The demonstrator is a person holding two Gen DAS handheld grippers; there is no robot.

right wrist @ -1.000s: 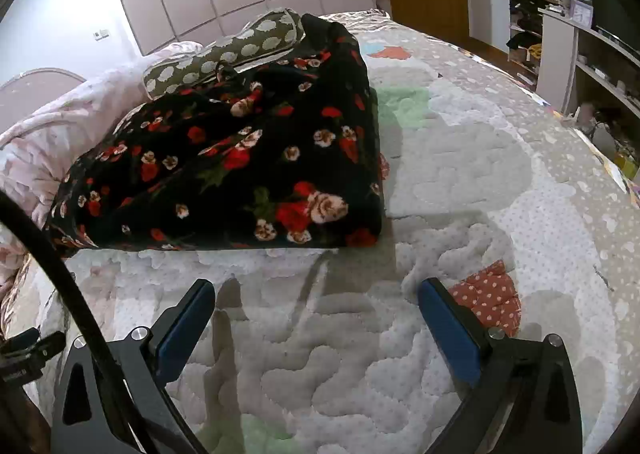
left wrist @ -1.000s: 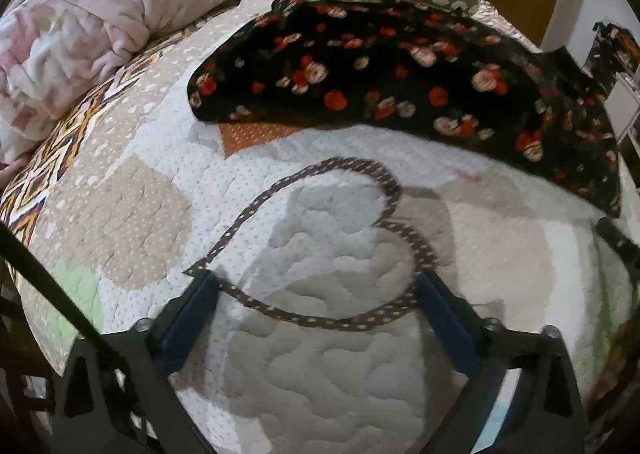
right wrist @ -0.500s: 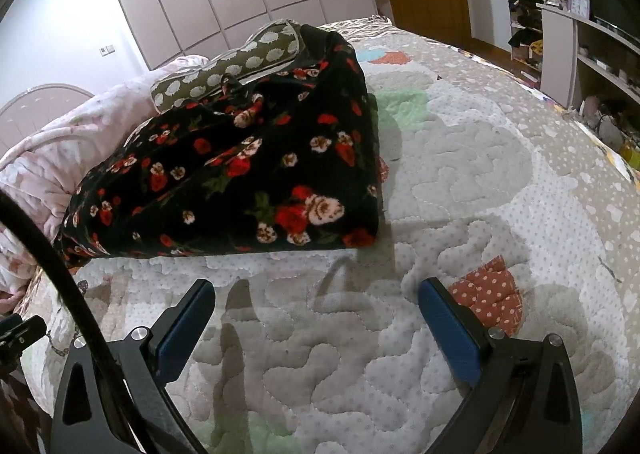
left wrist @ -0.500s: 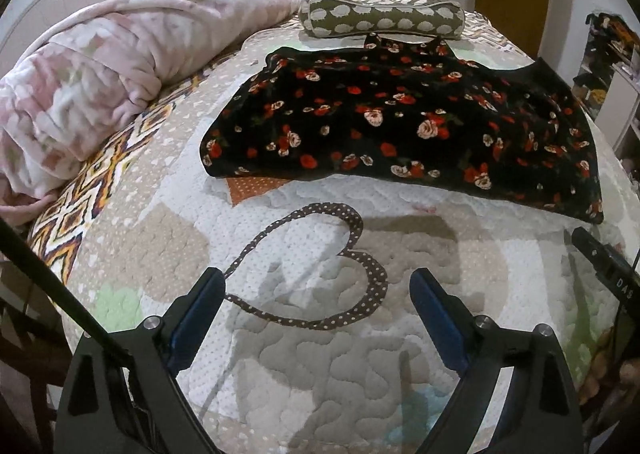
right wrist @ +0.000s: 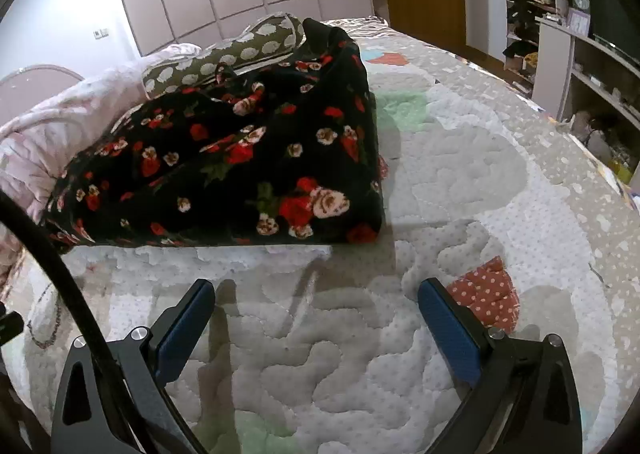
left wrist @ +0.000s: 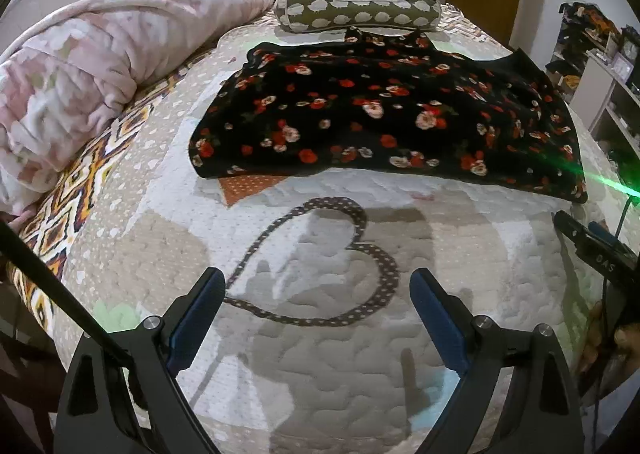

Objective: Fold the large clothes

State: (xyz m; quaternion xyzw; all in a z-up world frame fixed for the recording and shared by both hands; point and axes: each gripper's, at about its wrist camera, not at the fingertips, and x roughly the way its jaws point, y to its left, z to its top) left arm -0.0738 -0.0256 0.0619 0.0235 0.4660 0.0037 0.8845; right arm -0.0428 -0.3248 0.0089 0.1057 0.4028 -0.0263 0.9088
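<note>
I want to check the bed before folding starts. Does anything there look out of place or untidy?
Mostly tidy. The floral garment lies spread on the quilt, but its far right corner stands up in a peak instead of lying flat. The pink comforter is bunched beside it. Both grippers, left and right, are open and hold nothing.
</note>
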